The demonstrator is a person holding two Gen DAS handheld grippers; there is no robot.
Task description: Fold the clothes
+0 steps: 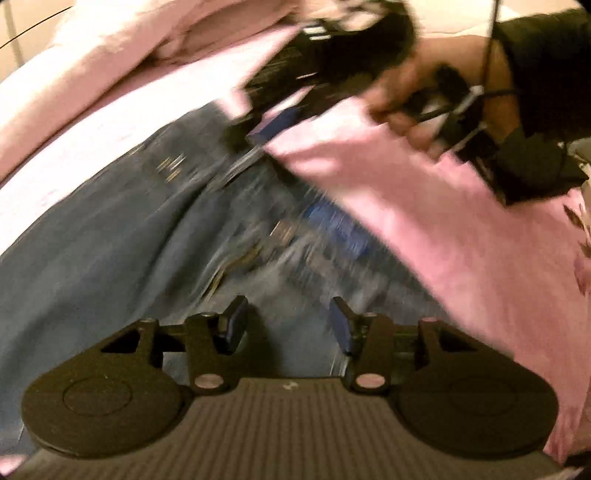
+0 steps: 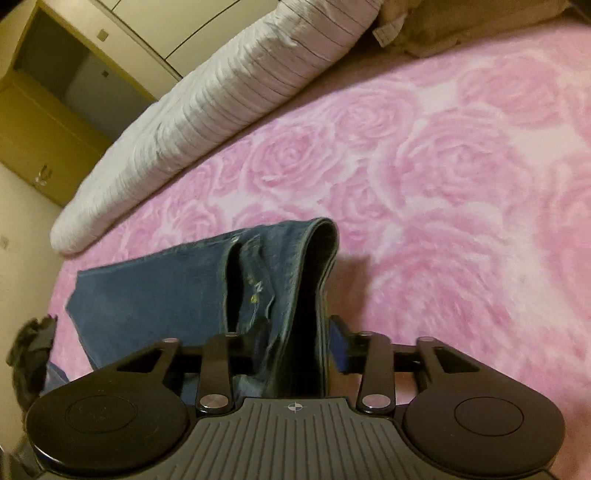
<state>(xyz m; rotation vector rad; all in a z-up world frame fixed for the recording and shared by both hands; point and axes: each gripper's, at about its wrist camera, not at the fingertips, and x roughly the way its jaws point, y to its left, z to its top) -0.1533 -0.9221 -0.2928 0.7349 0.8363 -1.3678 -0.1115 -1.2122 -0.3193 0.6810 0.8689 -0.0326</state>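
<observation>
Blue jeans (image 1: 110, 236) lie on a pink rose-patterned bedspread (image 2: 443, 166). In the left wrist view my left gripper (image 1: 290, 321) is open and empty just above the denim; the picture is blurred by motion. My right gripper (image 1: 258, 129) shows at the top of that view, held by a hand and pinching the jeans' edge. In the right wrist view my right gripper (image 2: 299, 343) is shut on a folded thickness of the jeans (image 2: 288, 280), which rises between the fingers and drapes away to the left.
A white striped pillow (image 2: 221, 99) lies along the far side of the bed. A brown cushion (image 2: 443, 33) sits at the top. A yellow wooden cabinet (image 2: 48, 110) stands beyond the bed. A dark object (image 2: 29, 350) sits at the left edge.
</observation>
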